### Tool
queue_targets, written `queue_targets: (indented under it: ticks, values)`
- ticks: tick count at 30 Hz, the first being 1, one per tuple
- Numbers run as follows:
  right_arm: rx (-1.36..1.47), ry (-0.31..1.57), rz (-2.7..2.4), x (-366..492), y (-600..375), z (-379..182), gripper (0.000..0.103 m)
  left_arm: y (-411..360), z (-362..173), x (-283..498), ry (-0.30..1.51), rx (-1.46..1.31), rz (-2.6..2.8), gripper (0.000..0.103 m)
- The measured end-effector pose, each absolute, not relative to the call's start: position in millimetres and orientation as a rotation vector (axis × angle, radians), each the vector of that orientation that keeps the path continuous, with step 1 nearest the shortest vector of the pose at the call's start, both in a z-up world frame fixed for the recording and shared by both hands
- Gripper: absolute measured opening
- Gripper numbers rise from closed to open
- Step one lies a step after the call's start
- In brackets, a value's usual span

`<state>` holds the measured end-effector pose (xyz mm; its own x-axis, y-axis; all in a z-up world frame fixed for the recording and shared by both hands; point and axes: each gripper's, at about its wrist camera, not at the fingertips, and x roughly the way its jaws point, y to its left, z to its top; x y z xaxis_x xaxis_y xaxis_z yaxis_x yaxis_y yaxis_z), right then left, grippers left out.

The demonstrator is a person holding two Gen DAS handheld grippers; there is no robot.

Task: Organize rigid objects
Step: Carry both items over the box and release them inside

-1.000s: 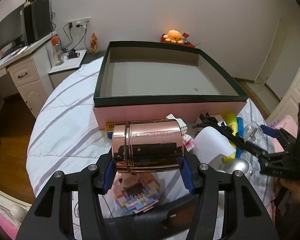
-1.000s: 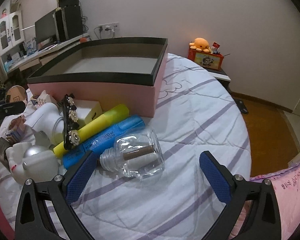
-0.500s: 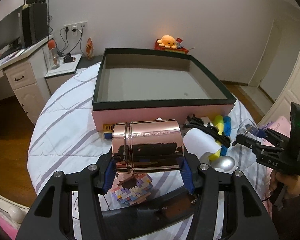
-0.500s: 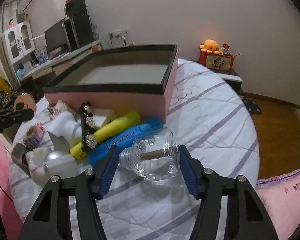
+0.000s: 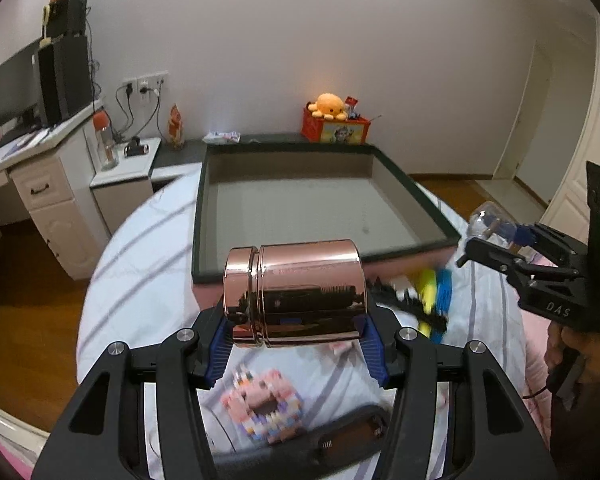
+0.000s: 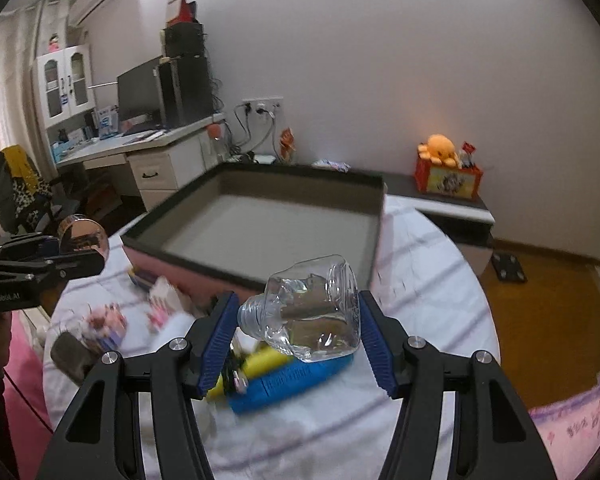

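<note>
My left gripper (image 5: 295, 340) is shut on a rose-gold metal canister (image 5: 293, 294), held sideways above the round table in front of the pink box (image 5: 328, 212) with a dark rim. My right gripper (image 6: 297, 344) is shut on a clear glass bottle (image 6: 306, 314) and holds it lifted above the table, near the box's (image 6: 259, 224) front right corner. The right gripper with the bottle also shows in the left wrist view (image 5: 496, 236). The left gripper with the canister shows in the right wrist view (image 6: 79, 240).
On the striped tablecloth lie a yellow marker (image 6: 259, 364), a blue marker (image 6: 291, 380), a colourful brick model (image 5: 261, 404) and other small toys. A desk (image 5: 27, 184) stands at the left. An orange plush (image 5: 330, 106) sits on a red box behind.
My right gripper closed on the glass bottle and lifted it off the table. Both grippers rose, carrying the canister and the bottle higher toward the box.
</note>
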<state>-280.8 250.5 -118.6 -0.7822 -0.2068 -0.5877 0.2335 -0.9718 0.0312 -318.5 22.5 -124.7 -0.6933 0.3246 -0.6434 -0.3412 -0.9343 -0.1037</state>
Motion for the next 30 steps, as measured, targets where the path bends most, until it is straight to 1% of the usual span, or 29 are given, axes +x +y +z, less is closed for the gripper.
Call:
queue_targets:
  ticks: [6, 7, 8, 9, 10, 14, 15, 16, 17, 18, 20, 24, 27, 30]
  values:
    - [0.904, 0.111, -2.732, -327.1, 235.3, -106.2, 0.061, 32.0, -105.2, -366.4, 0.010, -0.926, 2.562, 0.054]
    - [0.919, 0.122, -2.725, -339.9, 232.1, -105.8, 0.061, 35.3, -108.4, -379.8, 0.008, -0.932, 2.551, 0.053]
    - [0.932, 0.133, -2.726, -349.5, 229.8, -106.5, 0.061, 39.0, -115.2, -393.6, -0.004, -0.978, 2.528, 0.047]
    - [0.951, 0.152, -2.729, -360.4, 226.5, -108.9, 0.061, 41.3, -122.0, -404.3, -0.029, -1.034, 2.509, 0.039]
    - [0.984, 0.179, -2.718, -374.4, 222.2, -114.6, 0.061, 42.1, -127.6, -412.6, -0.054, -1.065, 2.495, 0.035]
    - [1.070, 0.178, -2.654, -403.2, 216.2, -132.7, 0.061, 40.0, -138.1, -413.4, -0.028, -1.083, 2.477, 0.036]
    - [1.057, 0.172, -2.648, -401.5, 217.3, -132.3, 0.061, 35.6, -136.9, -408.5, -0.037, -1.076, 2.489, 0.041]
    - [1.039, 0.155, -2.650, -398.3, 219.1, -130.2, 0.061, 33.6, -135.3, -403.8, -0.040, -1.071, 2.494, 0.050]
    - [1.024, 0.138, -2.651, -395.5, 221.8, -127.2, 0.061, 29.9, -133.6, -396.9, -0.033, -1.060, 2.508, 0.055]
    - [1.011, 0.129, -2.649, -393.3, 223.6, -124.3, 0.061, 23.1, -131.9, -388.5, -0.018, -1.045, 2.531, 0.067]
    - [0.989, 0.126, -2.653, -389.6, 225.6, -119.5, 0.061, 13.8, -133.3, -377.4, -0.009, -1.041, 2.556, 0.080]
    - [0.988, 0.103, -2.654, -388.8, 230.0, -120.1, 0.061, 10.4, -145.5, -360.7, 0.024, -1.090, 2.550, 0.083]
    - [0.999, 0.093, -2.651, -387.5, 230.4, -123.1, 0.061, 18.5, -162.3, -348.9, 0.115, -1.147, 2.523, 0.083]
    - [1.002, 0.096, -2.650, -384.3, 229.0, -123.4, 0.061, 24.9, -176.8, -347.4, 0.143, -1.200, 2.486, 0.082]
